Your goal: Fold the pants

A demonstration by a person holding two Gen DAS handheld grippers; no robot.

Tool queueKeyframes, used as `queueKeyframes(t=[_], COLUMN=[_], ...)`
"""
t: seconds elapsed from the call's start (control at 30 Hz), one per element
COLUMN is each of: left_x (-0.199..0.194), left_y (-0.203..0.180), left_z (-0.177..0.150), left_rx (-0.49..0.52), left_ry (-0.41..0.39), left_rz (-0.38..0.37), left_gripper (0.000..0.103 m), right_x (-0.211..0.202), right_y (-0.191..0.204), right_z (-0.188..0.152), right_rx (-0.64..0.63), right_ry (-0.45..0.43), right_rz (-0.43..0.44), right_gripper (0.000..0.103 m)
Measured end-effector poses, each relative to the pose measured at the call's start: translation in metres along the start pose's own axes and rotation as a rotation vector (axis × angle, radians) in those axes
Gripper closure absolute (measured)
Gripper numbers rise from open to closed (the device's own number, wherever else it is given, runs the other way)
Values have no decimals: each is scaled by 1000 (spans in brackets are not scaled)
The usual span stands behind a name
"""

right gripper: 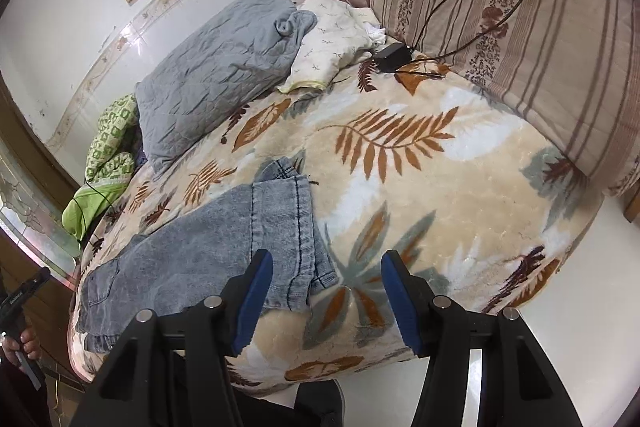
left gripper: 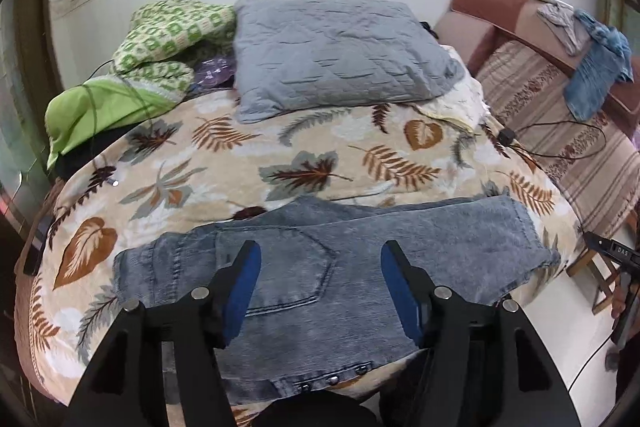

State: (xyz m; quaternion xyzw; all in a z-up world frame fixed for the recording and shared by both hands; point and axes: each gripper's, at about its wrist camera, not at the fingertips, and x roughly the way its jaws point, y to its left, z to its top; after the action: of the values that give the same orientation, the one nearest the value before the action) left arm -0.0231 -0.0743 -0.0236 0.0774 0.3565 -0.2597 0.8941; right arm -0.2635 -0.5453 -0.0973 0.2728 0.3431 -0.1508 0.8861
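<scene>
Item: grey denim pants (left gripper: 320, 267), lying flat along the near edge of the leaf-print blanket (left gripper: 280, 163), legs apparently laid one over the other; crosswise folds judged outstanding. Left gripper (left gripper: 320, 279) above the seat pocket and right gripper (right gripper: 326, 291) over the leg hems, both jaws wide apart, holding nothing. Room: grey pillow (left gripper: 336, 55), green cloth (left gripper: 160, 43), striped sofa (right gripper: 520, 27), tiled wall.

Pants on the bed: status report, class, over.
Left gripper open over the waist end. Right gripper open by the hems. Pants flat, legs stacked, on blanket. Nothing in the way.
</scene>
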Motion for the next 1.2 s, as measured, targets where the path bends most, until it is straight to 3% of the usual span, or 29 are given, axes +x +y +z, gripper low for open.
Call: queueKeyframes(t=[0.17,0.27,0.5,0.73,0.8,0.9,1.03,1.2], left_x=[1,2,15,50,64,81,100,127], left_y=[-26,-40,-66,-56,-44,-26,-11,-7], left_z=[11,15,10,-6,-13,-26,-41,-71], left_rx=[33,49,73,82,66,37,-20,-61], left_ry=[-17,-23,13,87,127,193,287,448], left_rz=[-37,-56,-85,12,64,139,162,172], left_gripper=[39,30,28,27,27,27,27,30], right_x=[-16,-25,-2,59,78,99,117,151], right_y=[5,12,60,116,127,142,154,141], right_z=[4,8,12,7,6,3,-5,-33], right_rx=[-37,-49,-122,-187,-193,-225,-244,-239], right_ry=[-24,-47,-15,88,124,168,217,369], right_rz=[-2,6,70,106,84,81,72,20], right_gripper=[43,43,43,43,46,63,64,64])
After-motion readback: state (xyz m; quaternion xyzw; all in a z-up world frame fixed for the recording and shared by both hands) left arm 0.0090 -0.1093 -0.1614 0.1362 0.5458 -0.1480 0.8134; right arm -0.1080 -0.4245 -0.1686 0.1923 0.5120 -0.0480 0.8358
